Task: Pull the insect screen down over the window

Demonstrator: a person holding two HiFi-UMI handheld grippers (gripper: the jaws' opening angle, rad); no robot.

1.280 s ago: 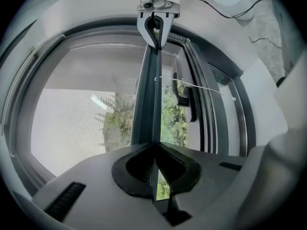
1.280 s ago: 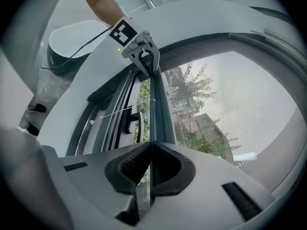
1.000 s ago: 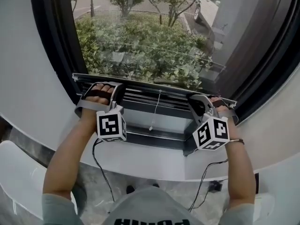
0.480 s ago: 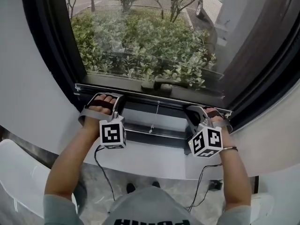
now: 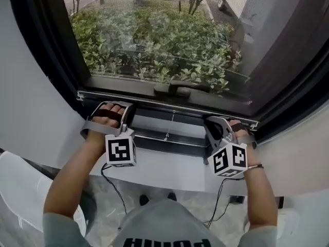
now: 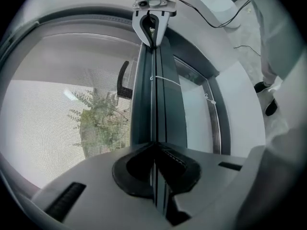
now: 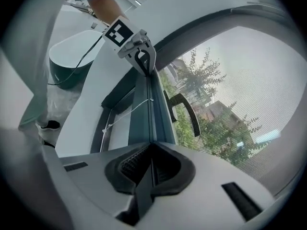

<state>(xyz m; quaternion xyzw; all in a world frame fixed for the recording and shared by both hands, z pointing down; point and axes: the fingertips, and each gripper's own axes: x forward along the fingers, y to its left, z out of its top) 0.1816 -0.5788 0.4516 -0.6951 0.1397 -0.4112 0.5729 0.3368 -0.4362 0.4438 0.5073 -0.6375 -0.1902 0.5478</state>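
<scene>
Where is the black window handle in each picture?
Head view: black window handle in the upper middle, just above the screen bar.
Left gripper view: handle left of the bar.
Right gripper view: handle right of the bar.
Shared landmark: white pull cord.

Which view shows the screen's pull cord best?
The right gripper view: the pull cord runs whole from the bar to its knotted end. The left gripper view shows it partly lost against white; the head view shows it thin and small.
</scene>
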